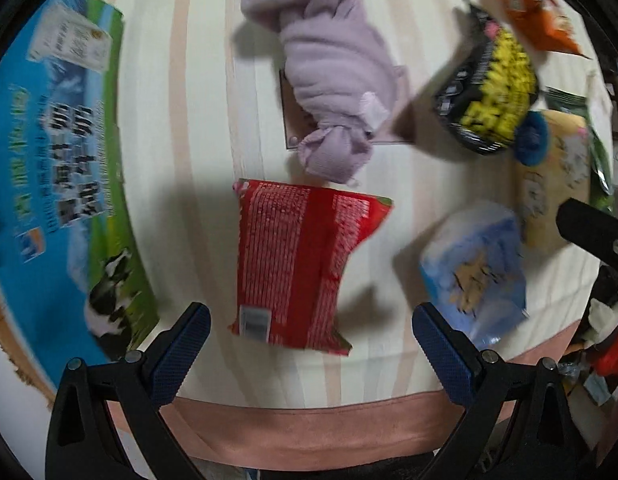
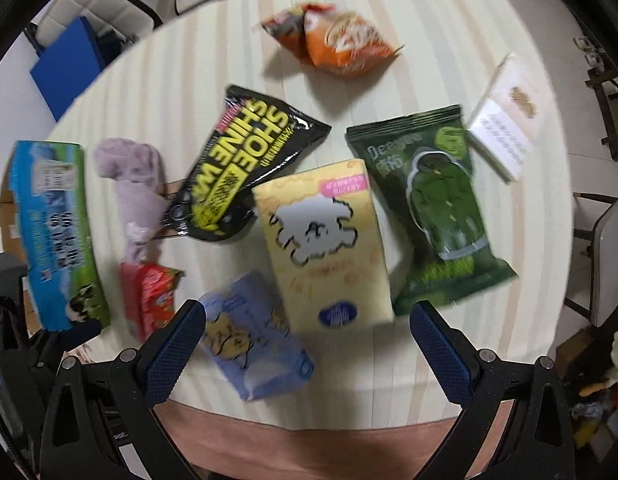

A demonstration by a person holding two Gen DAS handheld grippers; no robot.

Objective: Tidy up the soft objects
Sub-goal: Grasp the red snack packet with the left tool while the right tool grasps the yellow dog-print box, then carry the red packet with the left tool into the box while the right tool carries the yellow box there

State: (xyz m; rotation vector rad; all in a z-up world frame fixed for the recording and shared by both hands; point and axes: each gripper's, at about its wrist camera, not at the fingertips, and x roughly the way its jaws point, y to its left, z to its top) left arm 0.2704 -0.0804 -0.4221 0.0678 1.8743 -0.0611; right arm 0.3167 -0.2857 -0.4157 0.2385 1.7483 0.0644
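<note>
Soft packs lie scattered on a striped cream tablecloth (image 1: pixel 181 140). My left gripper (image 1: pixel 311 344) is open just above the near end of a red pack (image 1: pixel 297 260), with nothing between its fingers. Beyond that lies a rolled lilac towel (image 1: pixel 333 72). My right gripper (image 2: pixel 309 340) is open over the near edge of a yellow tissue pack (image 2: pixel 329 240) and a pale blue tissue pack (image 2: pixel 253 344). A black and yellow wipes pouch (image 2: pixel 241 164), a green pouch (image 2: pixel 433 208) and an orange snack bag (image 2: pixel 341 40) lie farther back.
A blue and green milk carton box (image 1: pixel 57 168) stands along the table's left side. A white box (image 2: pixel 505 120) rests at the far right. The table's pink border (image 1: pixel 309 420) runs along the near edge. Chairs and clutter surround the table.
</note>
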